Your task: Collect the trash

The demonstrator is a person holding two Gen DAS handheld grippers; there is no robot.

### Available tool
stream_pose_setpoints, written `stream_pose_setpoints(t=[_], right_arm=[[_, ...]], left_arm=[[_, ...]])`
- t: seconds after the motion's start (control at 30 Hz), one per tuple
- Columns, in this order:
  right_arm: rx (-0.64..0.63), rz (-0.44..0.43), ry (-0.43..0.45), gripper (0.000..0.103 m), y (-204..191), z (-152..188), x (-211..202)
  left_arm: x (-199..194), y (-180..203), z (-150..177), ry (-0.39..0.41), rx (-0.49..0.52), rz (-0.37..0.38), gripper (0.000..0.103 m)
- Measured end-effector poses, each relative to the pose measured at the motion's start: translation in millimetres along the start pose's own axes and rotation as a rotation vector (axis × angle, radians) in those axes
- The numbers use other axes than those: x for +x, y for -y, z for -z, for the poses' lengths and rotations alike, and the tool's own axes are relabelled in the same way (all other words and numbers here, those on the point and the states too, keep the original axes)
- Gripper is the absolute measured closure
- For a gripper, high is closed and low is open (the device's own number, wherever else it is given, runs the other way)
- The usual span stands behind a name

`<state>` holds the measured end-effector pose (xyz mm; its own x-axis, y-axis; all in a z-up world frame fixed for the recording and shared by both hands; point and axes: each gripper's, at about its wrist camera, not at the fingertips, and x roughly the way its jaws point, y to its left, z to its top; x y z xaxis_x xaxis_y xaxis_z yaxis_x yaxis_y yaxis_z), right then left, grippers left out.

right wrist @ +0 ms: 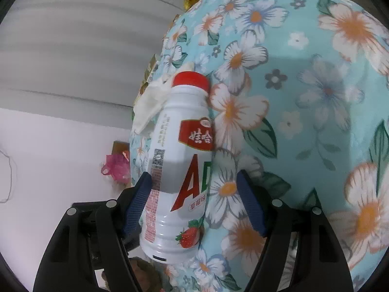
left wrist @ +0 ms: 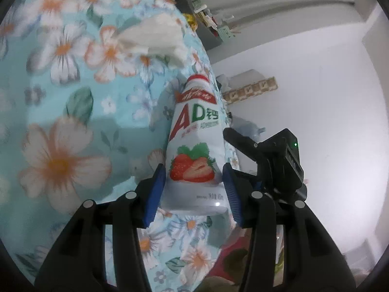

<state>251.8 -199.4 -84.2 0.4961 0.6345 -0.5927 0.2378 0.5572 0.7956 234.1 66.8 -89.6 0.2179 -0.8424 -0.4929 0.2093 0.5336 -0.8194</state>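
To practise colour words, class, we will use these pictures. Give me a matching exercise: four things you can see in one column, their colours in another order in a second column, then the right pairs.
Things:
1. bottle cap
2. crumpled tissue
3. cloth
4. bag

Colours:
A. white
B. pink
C. red
D. light blue with flowers

Pairs: 1-C, 2-A, 3-D, 4-B
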Motion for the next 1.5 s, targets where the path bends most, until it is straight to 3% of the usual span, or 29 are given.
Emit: stream_pose_setpoints(t=[0.13, 0.2, 0.33, 0.5, 0.7, 0.77, 0.9, 0.93, 1.03, 1.2, 1.37, 1.5], right_arm=[[-0.012, -0.006, -0.032, 0.033, -4.0, -8.1, 9.3], [-0.007, -0.014, -0.043, 0.033, -4.3, -12.0, 13.4], [0.017, -0.039, -0.055, 0.033, -3.2, -15.8, 15.5], [0.043, -0.087, -0.088, 0.033, -0.7, -15.5, 20.4], [0.058, -0.096, -0.099, 0.031, -3.3, -19.7, 35.6], [0.062, -0.094, -0.100, 0.031, -5.3, -22.3, 41.2], [0.064, -0.096, -0.095, 0.031, -8.3, -26.6, 47.6], [0.049, -0.089, -0.101, 0.037, -10.1, -27.2, 48.9], [0.011, -0.093, -0.123, 0.040, -12.6, -26.1, 49.9], [0.000, -0.114, -0.162, 0.040, -8.2, -20.3, 42.7], [-0.016, -0.132, -0.213, 0.040, 1.6, -2.3, 24.0], [0.029, -0.179, -0.236, 0.040, 22.1, 10.7, 3.3]], left_arm=[[-15.9, 9.7, -16.7, 0.078, 0.063, -0.112, 0.057], [-17.7, 14.0, -32.3, 0.134, 0.097, -0.202, 0.056], [-19.3, 19.9, -64.7, 0.236, 0.142, -0.337, 0.042], [-10.3, 22.4, -95.0, 0.233, 0.177, -0.402, 0.041], [18.3, 24.3, -107.8, 0.199, 0.255, -0.484, 0.041], [29.4, 21.1, -113.2, 0.197, 0.266, -0.508, 0.048], [31.1, 11.1, -114.1, 0.191, 0.216, -0.492, 0.077], [29.9, 10.2, -113.0, 0.191, 0.208, -0.486, 0.084], [27.3, 10.7, -108.0, 0.188, 0.206, -0.477, 0.091], [0.5, 21.9, -81.0, 0.204, 0.192, -0.425, 0.093], [-33.2, 36.0, -21.9, 0.190, 0.193, -0.370, 0.094], [-56.3, 35.8, 29.3, 0.156, 0.138, -0.332, 0.093]])
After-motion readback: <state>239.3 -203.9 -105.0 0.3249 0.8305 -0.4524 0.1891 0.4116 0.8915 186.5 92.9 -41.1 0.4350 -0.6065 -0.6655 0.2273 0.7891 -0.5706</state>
